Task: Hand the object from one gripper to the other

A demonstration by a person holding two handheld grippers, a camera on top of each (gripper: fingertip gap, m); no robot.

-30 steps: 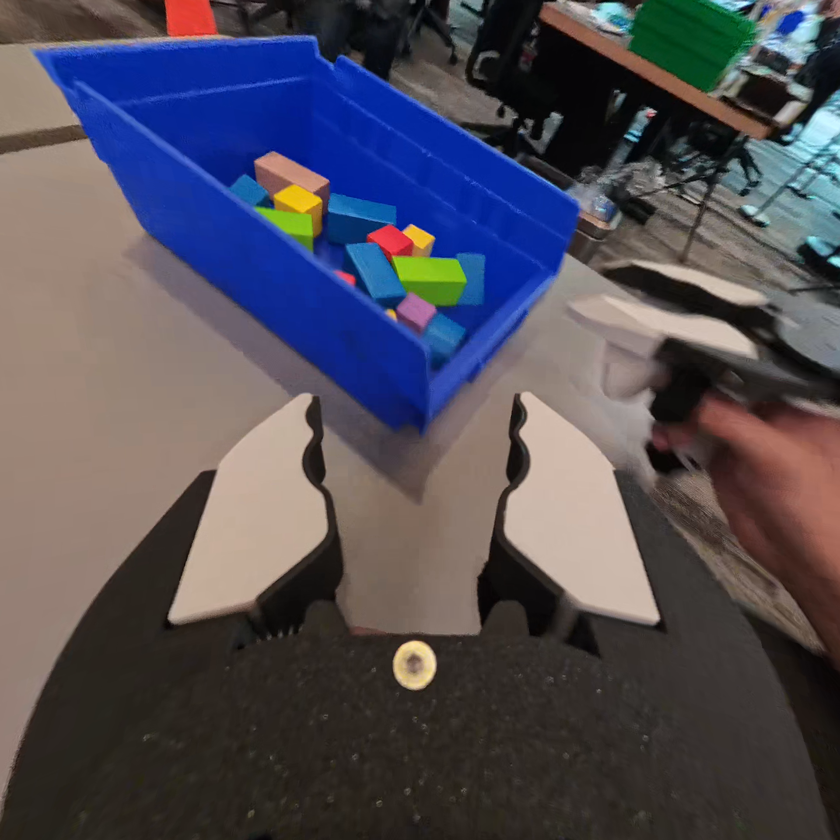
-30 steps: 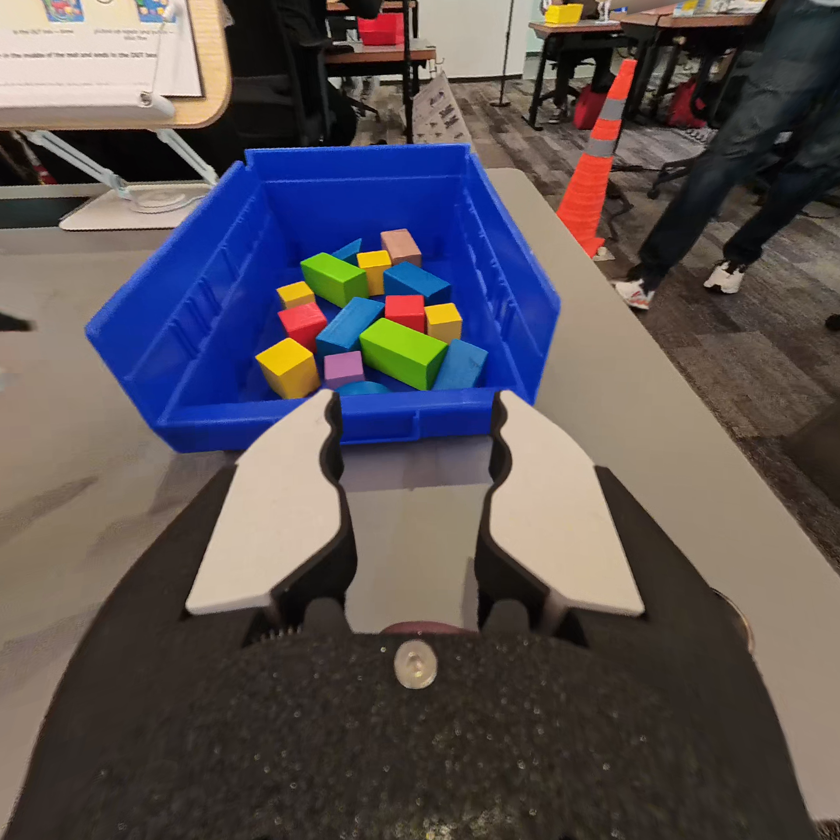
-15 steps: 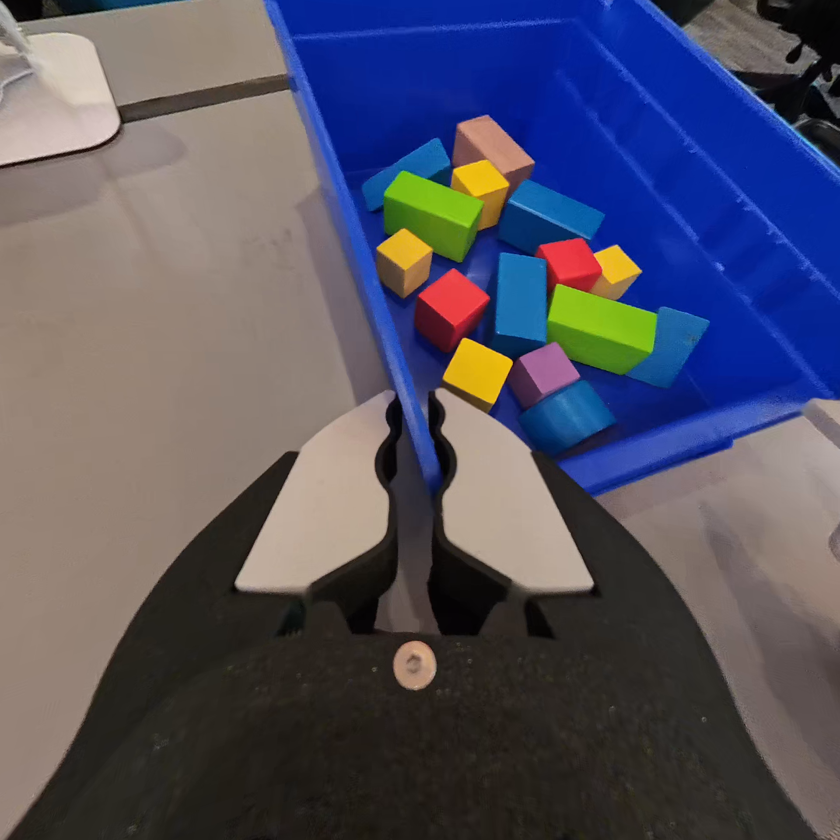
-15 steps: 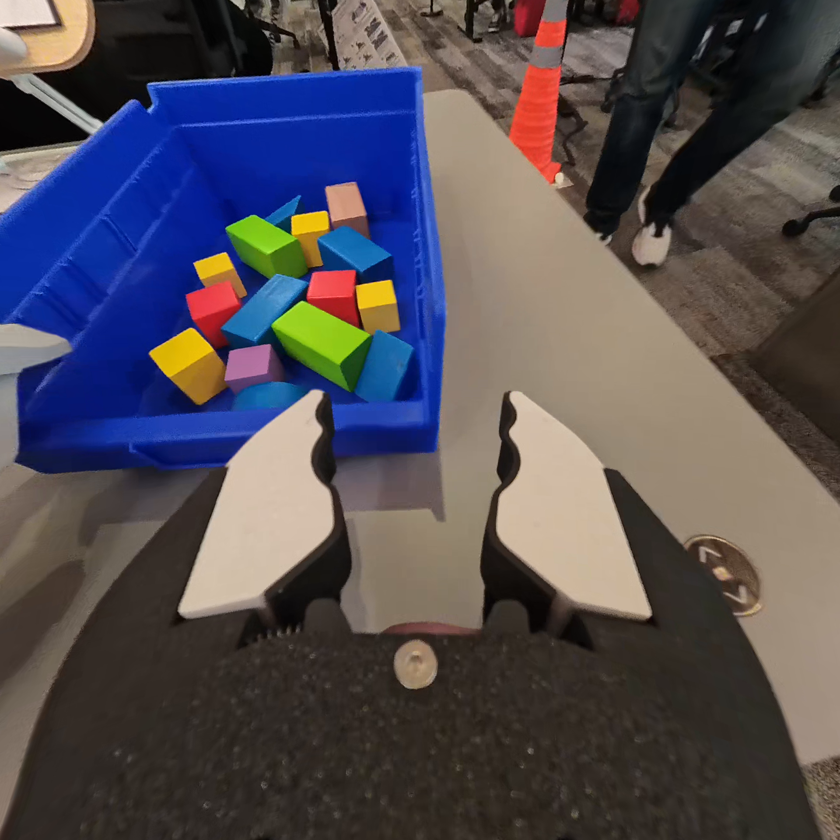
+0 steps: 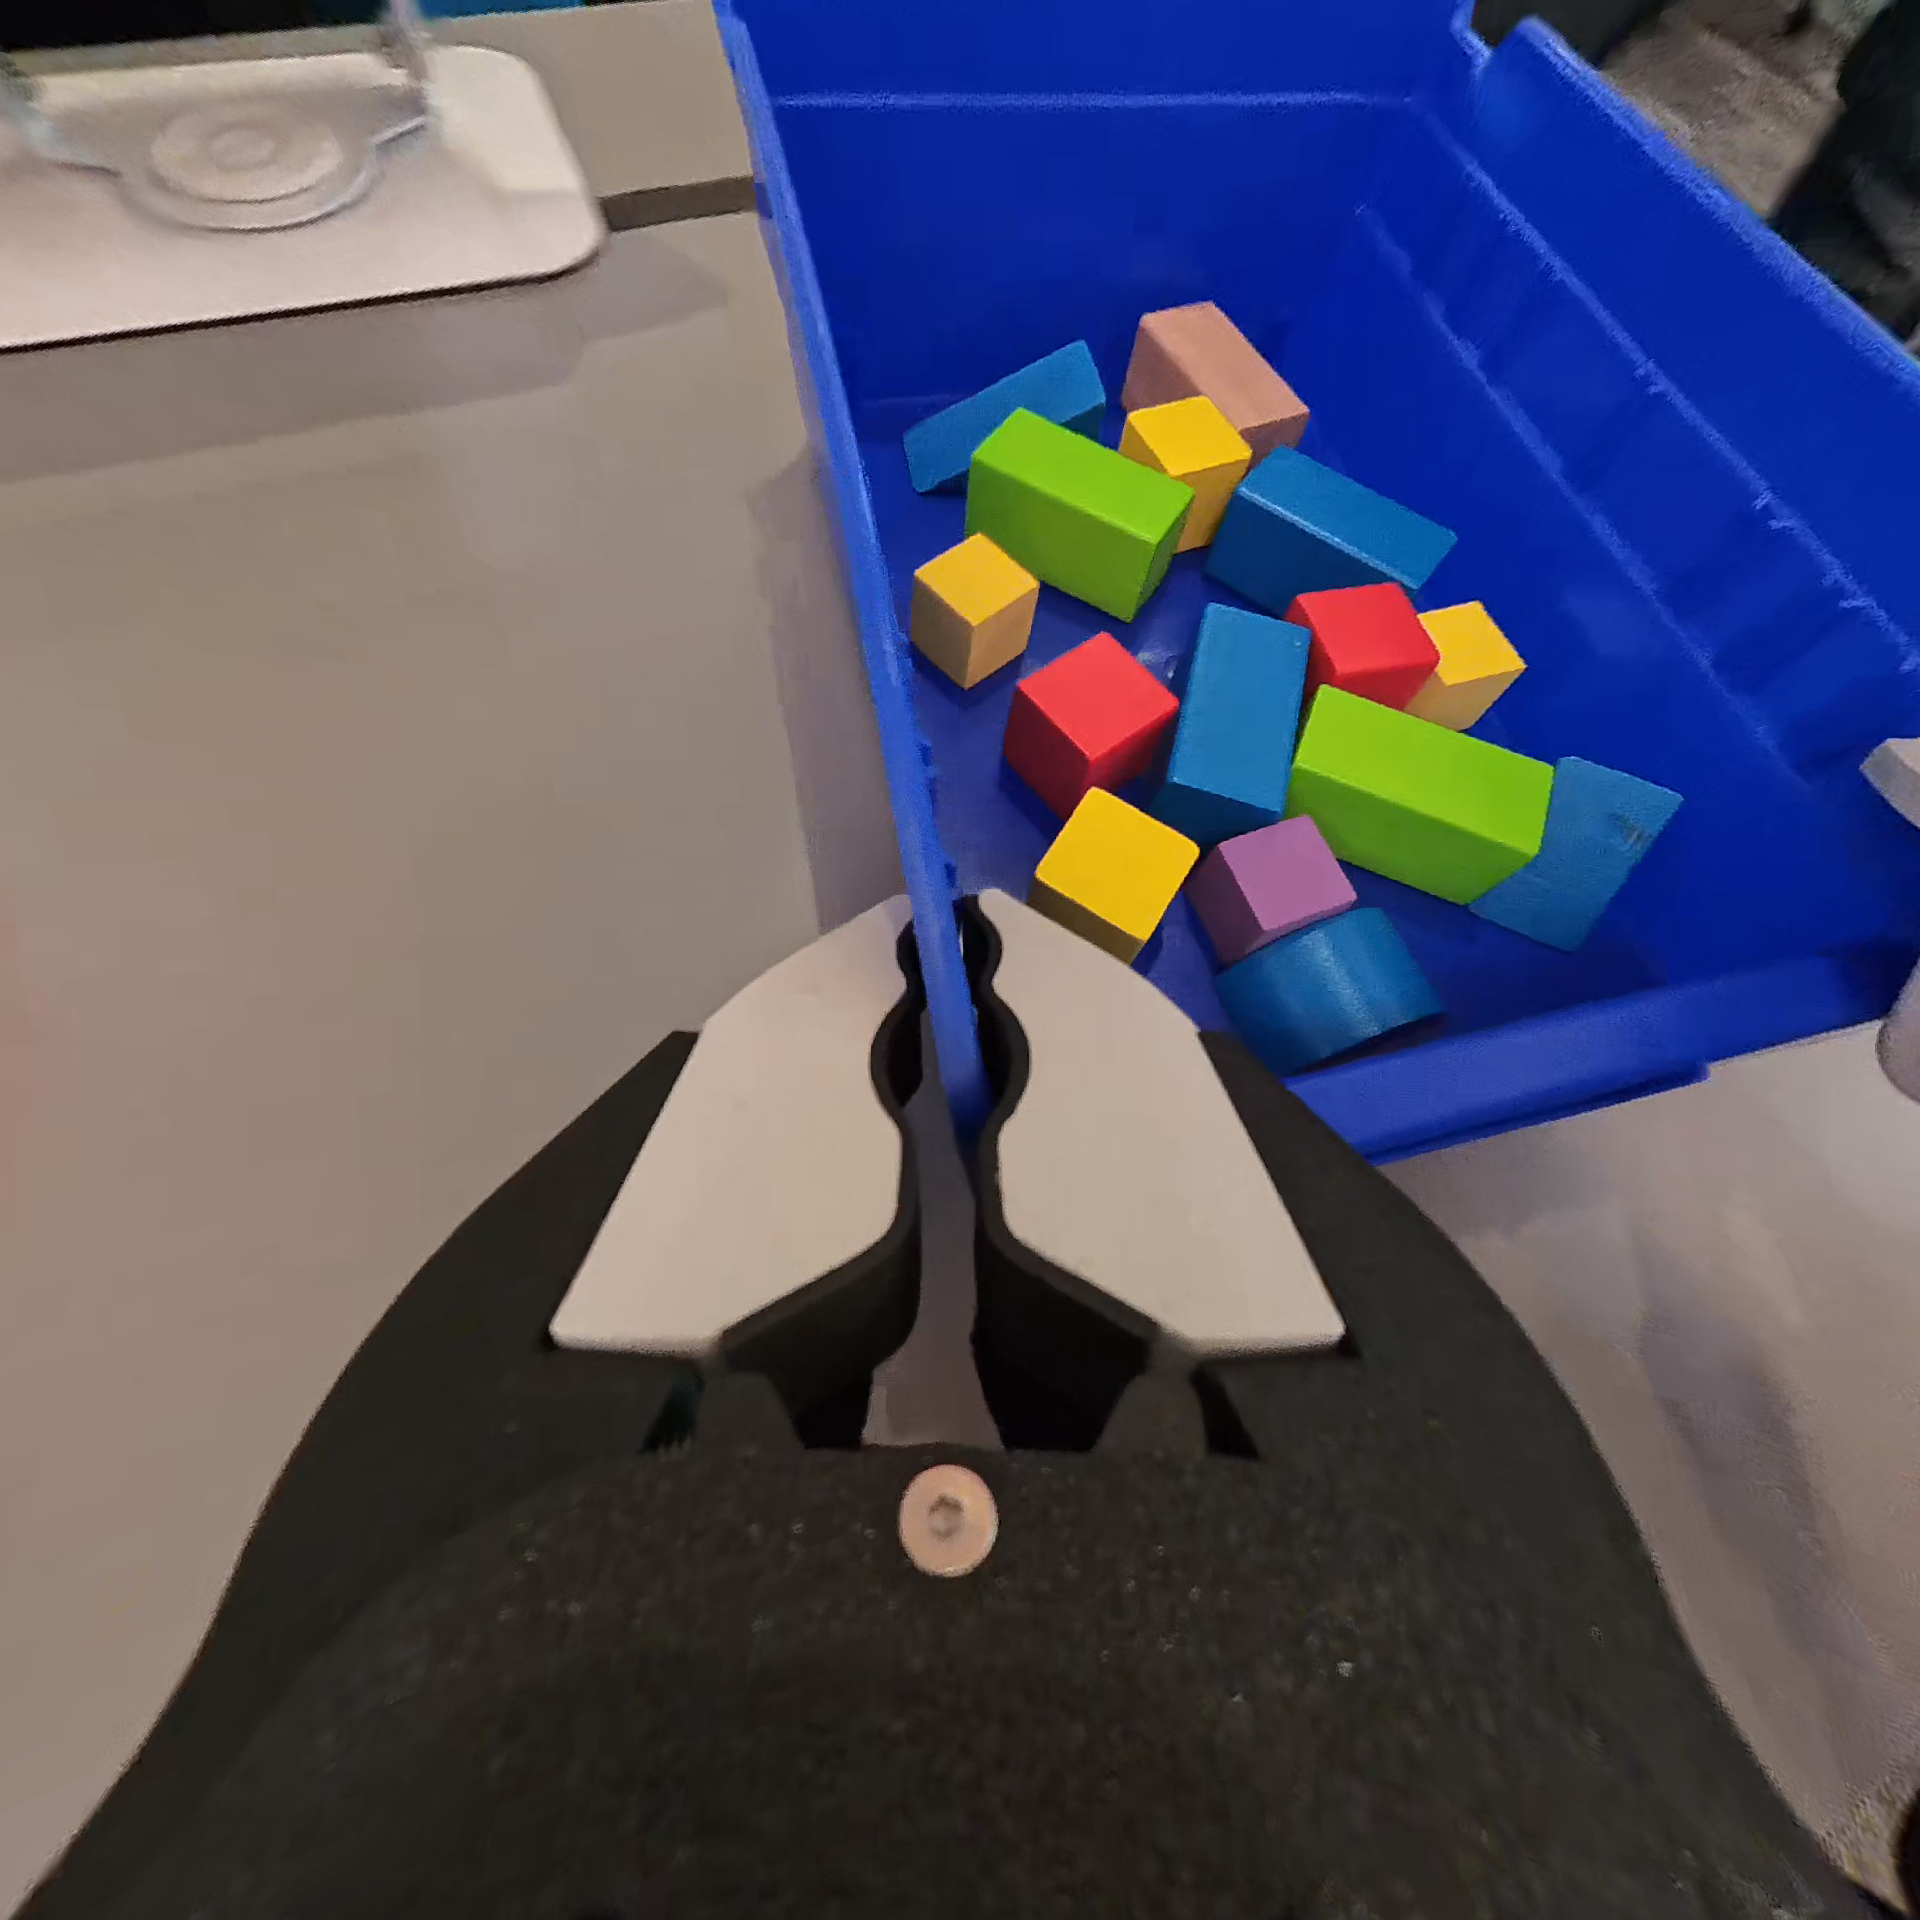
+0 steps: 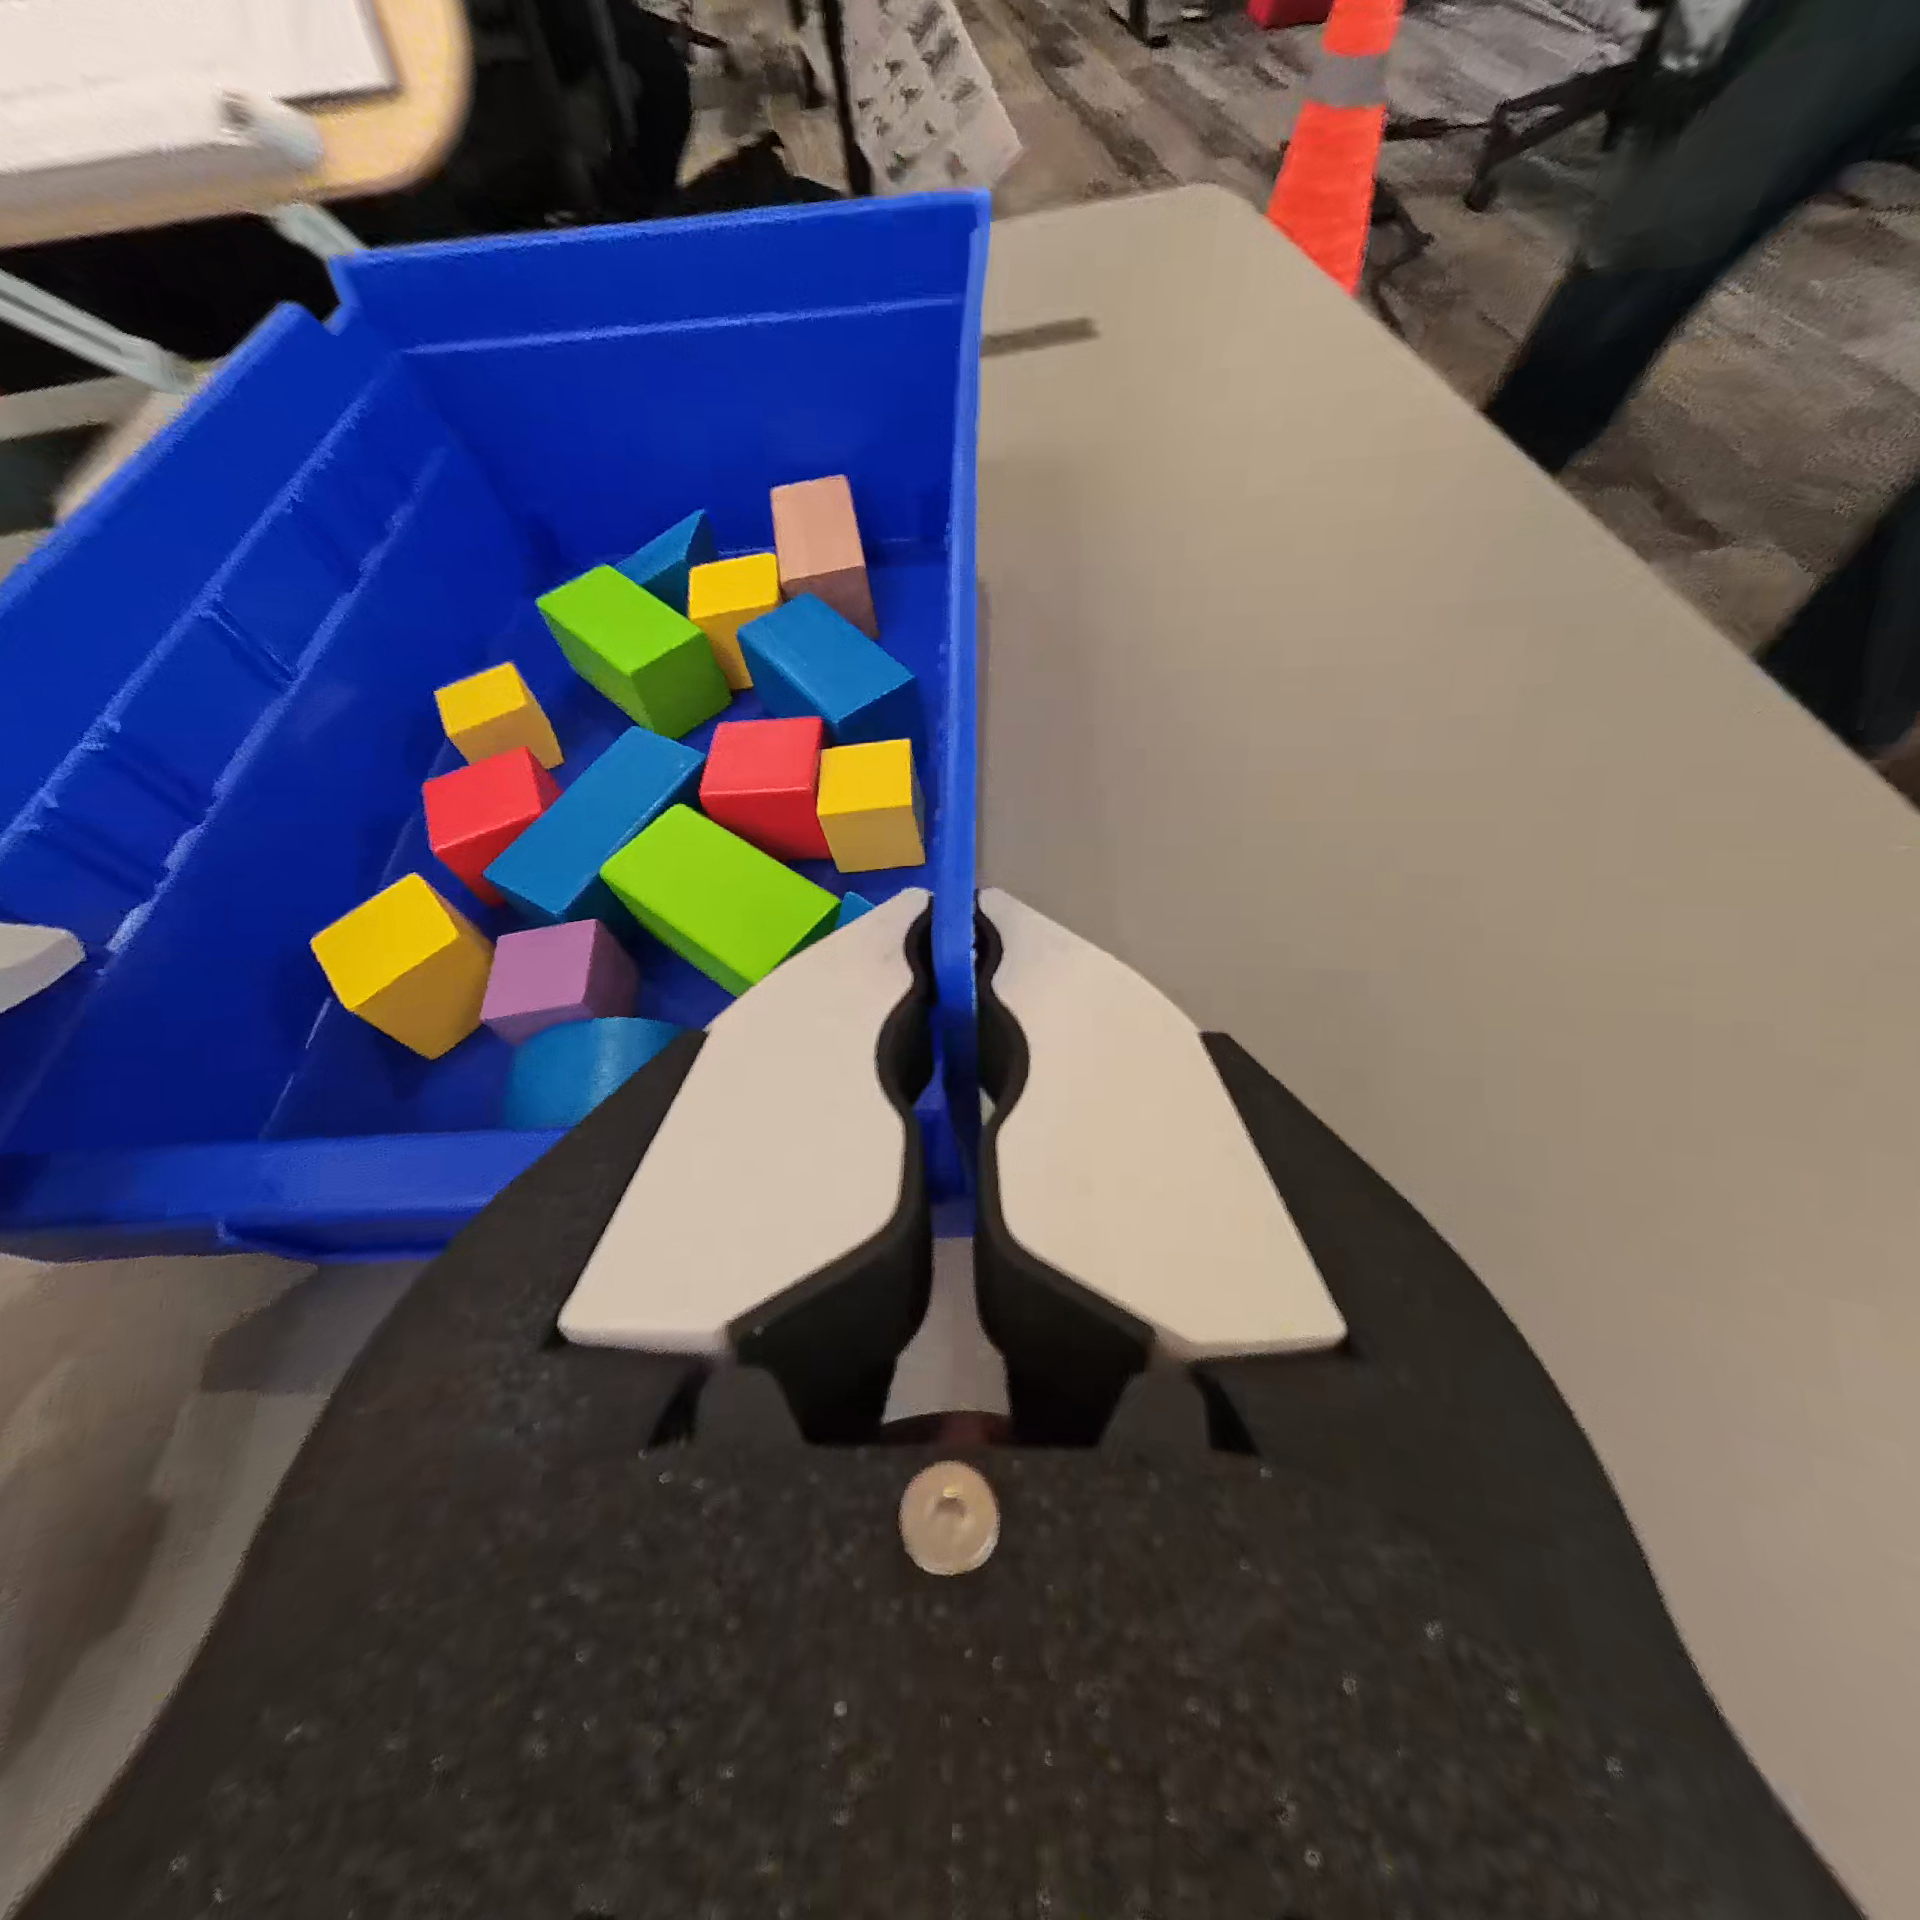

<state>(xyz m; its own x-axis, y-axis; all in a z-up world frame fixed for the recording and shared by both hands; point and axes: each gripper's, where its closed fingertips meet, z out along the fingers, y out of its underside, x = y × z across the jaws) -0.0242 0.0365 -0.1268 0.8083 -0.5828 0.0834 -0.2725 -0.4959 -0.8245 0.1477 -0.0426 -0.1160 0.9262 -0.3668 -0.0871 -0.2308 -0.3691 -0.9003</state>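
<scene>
Both jaws clamped on bin point(image 5: 940, 977) walls

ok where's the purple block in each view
Left wrist view: the purple block lies right of centre, just beyond the right finger's tip, against the blue half-round block.
Right wrist view: the purple block lies left of centre, near the bin's front wall.
Shared landmark: the yellow cube beside it, on its left in both views.
</scene>
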